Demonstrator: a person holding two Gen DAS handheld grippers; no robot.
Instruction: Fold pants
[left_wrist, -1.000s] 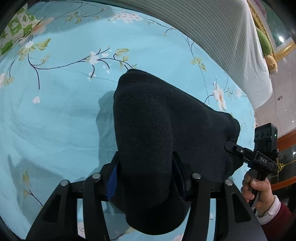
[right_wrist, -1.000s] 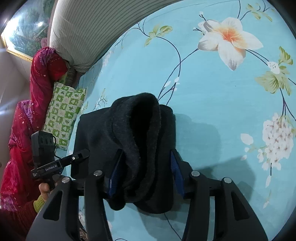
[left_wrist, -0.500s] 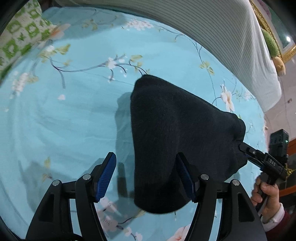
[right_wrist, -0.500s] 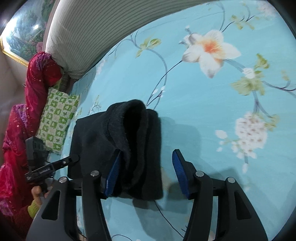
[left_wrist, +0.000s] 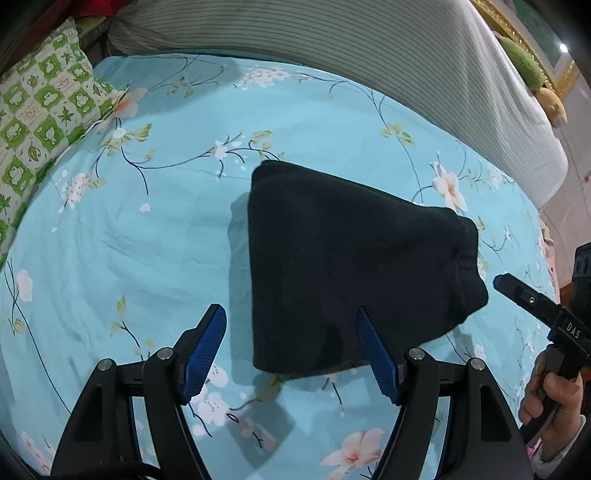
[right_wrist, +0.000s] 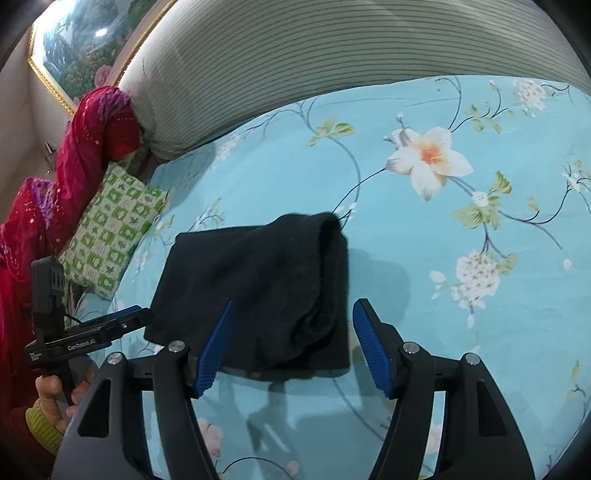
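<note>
Both hand-held grippers, left (left_wrist: 290, 347) and right (right_wrist: 291, 341), opening, empty, above folded pants (left_wrist: 351, 258); pillow (left_wrist: 40, 110) nearby.

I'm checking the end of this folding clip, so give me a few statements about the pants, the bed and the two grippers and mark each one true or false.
1. The black pants lie in a folded bundle on the blue floral sheet. True.
2. The left gripper is clamped on the fabric. False: its jaws are opening, pads clear of the cloth.
3. A green patterned pillow lies on the bed. True.
4. The right gripper holds the pants up off the bed. False: it is opening and grips nothing.
</note>
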